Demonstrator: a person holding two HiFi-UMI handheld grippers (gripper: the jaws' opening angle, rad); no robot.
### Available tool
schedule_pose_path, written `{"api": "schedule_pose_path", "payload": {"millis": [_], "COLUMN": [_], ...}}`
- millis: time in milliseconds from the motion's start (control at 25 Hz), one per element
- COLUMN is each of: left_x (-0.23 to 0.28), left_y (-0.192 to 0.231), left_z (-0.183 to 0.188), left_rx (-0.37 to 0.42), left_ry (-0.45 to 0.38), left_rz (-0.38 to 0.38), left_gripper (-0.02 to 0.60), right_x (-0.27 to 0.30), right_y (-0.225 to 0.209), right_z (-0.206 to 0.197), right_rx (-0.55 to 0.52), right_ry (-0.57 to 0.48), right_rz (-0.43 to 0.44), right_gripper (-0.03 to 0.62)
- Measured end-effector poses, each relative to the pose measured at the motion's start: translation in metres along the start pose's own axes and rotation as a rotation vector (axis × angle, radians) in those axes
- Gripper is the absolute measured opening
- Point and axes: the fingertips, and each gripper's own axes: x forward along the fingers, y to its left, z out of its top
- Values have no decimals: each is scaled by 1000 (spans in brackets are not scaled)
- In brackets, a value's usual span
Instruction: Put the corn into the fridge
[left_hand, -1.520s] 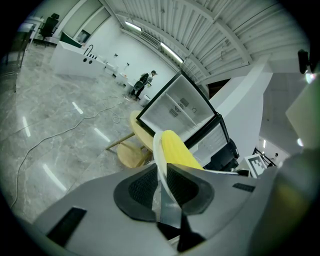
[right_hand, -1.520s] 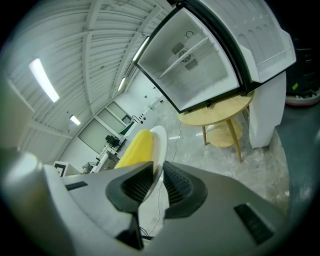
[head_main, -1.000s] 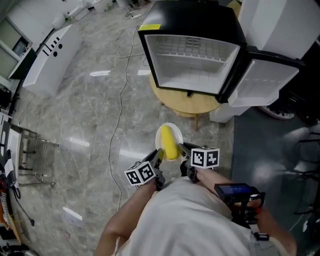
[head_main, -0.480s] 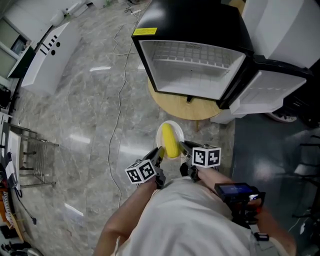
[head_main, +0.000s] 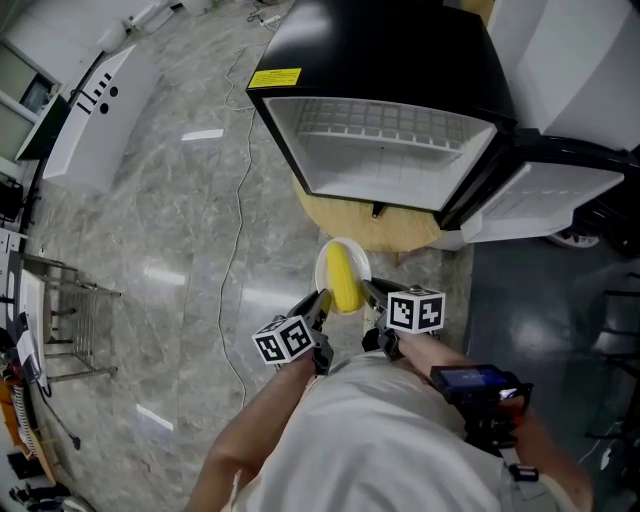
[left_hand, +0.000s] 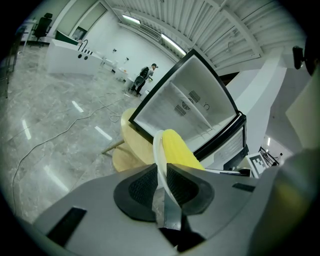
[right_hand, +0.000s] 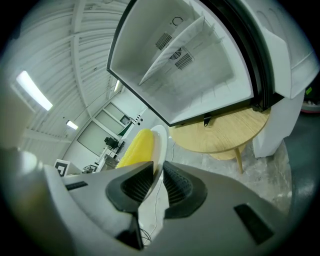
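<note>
Left gripper (head_main: 320, 302) and right gripper (head_main: 371, 292) are each clamping shut on opposite rims of a white plate (head_main: 340, 243), apparently sharing its weight so that the corn (head_main: 344, 280) is riding steady on top. The plate is hanging in the air just short of the open fridge (head_main: 380, 160), which is sitting on a round wooden table (head_main: 345, 218).

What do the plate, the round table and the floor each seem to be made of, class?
Plate: smooth, glossy white with a thin rim; ceramic or plastic, the look leaves it open.
Table: pale wood with a matt finish, going by its warm tan colour and faint grain.
Floor: polished grey stone or stone-look tile, shown by the veined pattern and sharp light reflections.
</note>
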Motion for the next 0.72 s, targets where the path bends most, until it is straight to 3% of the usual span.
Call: {"api": "schedule_pose_path", "payload": {"millis": [720], "left_x": [54], "left_y": [-2], "left_z": [49], "left_rx": [-27], "left_ry": [-39], "left_rz": [55], "left_gripper": [57], "right_x": [31], "right_y": [-25], "right_z": [68], "right_rx": [-48], "right_ry": [55], "right_rz": [47], "right_gripper": [64]}}
